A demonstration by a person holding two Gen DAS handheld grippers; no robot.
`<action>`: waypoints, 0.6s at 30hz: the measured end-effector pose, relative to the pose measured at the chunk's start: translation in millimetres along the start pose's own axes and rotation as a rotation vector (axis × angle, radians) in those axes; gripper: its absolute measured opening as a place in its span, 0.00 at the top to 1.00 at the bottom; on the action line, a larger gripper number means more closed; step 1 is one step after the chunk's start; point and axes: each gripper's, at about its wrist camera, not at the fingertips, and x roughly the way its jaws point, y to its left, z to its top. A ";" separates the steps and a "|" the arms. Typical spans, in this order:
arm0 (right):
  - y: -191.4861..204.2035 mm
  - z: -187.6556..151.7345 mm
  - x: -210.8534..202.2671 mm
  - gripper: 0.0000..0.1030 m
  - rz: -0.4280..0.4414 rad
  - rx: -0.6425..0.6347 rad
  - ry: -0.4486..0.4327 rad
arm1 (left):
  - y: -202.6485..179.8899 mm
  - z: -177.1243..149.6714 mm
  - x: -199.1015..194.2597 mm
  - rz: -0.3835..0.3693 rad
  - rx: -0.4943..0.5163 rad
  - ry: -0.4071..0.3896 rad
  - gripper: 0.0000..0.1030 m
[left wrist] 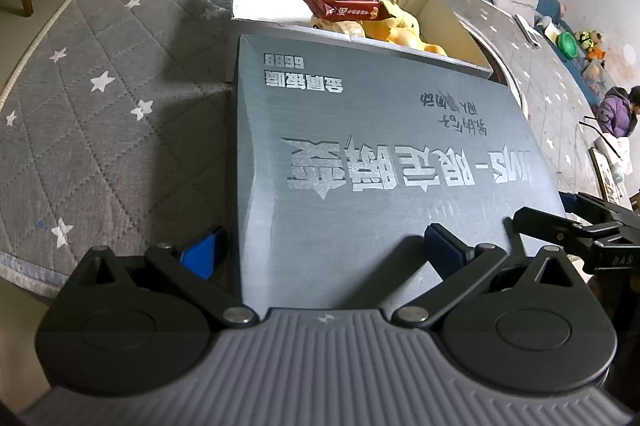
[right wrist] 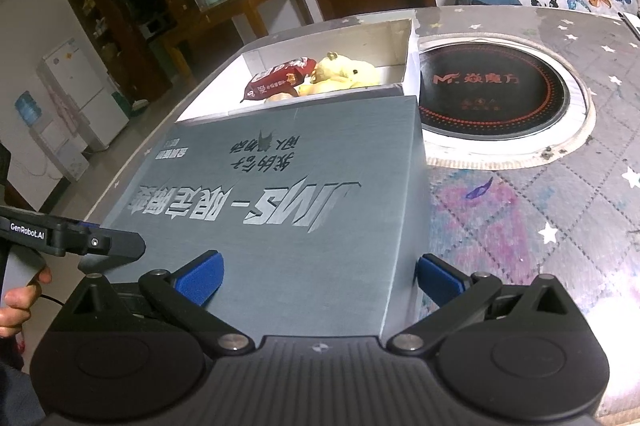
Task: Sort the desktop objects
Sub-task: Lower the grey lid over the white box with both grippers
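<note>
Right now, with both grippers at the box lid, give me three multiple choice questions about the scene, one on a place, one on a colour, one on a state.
1. Where is the red packet?
A. on the cooktop
B. in the open box
C. on the lid

2. What colour is the soft toy beside the packet?
A. yellow
B. green
C. purple

3. How does the grey lid sit on the box?
A. fully shut
B. covering only the near part
C. standing upright beside it

Answers:
1 B, the packet lies inside the white walls.
2 A, the toy shows pale yellow in both views.
3 B, the far part of the box is uncovered, with its contents in view, and the cooktop lies to its right.
</note>
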 end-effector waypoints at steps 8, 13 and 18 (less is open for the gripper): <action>-5.8 3.7 4.3 0.00 0.017 0.015 0.001 | 2.9 4.3 2.4 -0.019 0.009 0.017 0.00; -10.5 7.8 9.2 0.00 0.027 0.035 0.003 | 8.1 10.4 6.4 -0.041 -0.003 0.042 0.00; -16.3 10.7 13.9 0.00 0.042 0.056 0.002 | 13.6 15.4 10.7 -0.060 -0.026 0.059 0.00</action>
